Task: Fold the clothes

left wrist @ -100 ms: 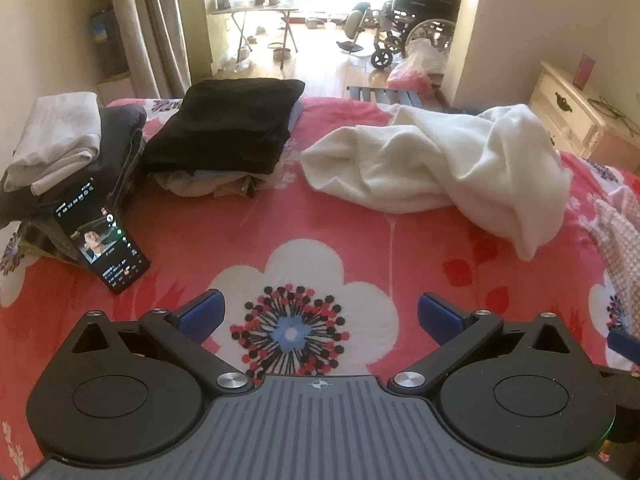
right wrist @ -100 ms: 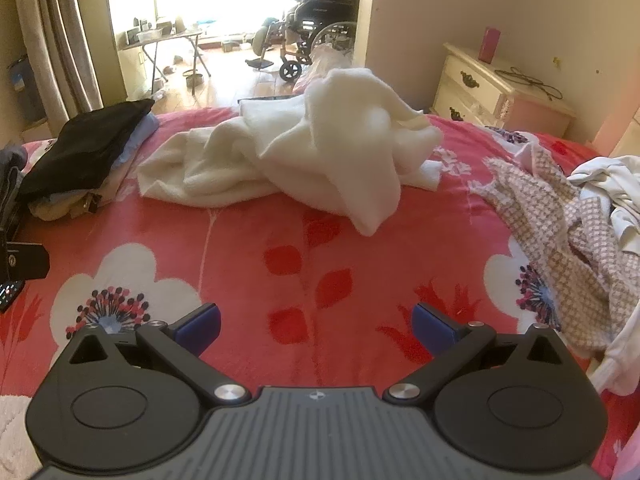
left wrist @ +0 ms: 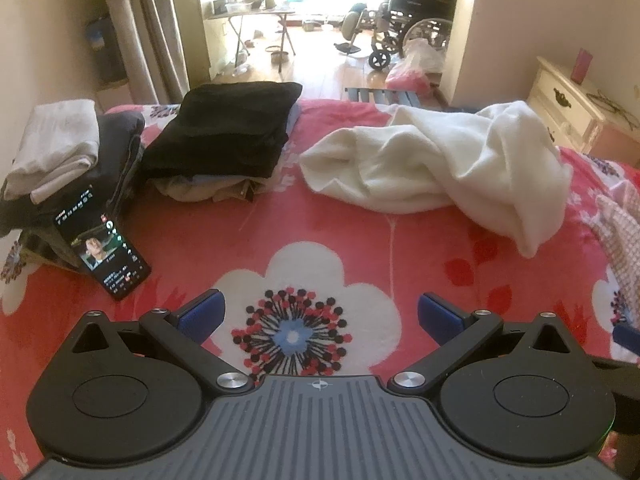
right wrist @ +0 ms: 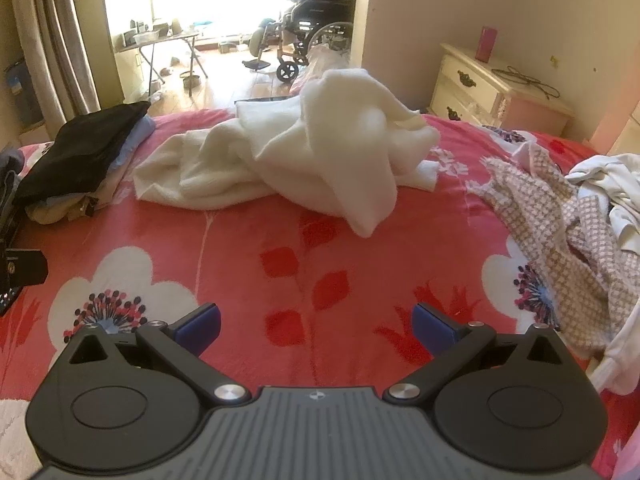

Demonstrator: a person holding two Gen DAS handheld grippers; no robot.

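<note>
A crumpled cream-white garment (left wrist: 452,168) (right wrist: 304,164) lies in a heap on the far half of the red floral bedspread (left wrist: 248,240) (right wrist: 256,272). My left gripper (left wrist: 320,316) hovers open over the white flower print, well short of the garment, nothing between its blue pads. My right gripper (right wrist: 316,324) is also open and empty above bare bedspread, with the garment ahead of it. A checked pink-and-white garment (right wrist: 560,248) and a white one (right wrist: 612,188) lie loose at the right. A folded pile topped with black cloth (left wrist: 224,136) (right wrist: 84,148) sits at the far left.
A second folded stack, white on dark (left wrist: 60,156), stands at the left edge with a lit phone (left wrist: 102,248) leaning against it. A cream dresser (right wrist: 496,92) stands right of the bed. Beyond the doorway are a folding table (left wrist: 256,12) and a wheelchair (left wrist: 408,20).
</note>
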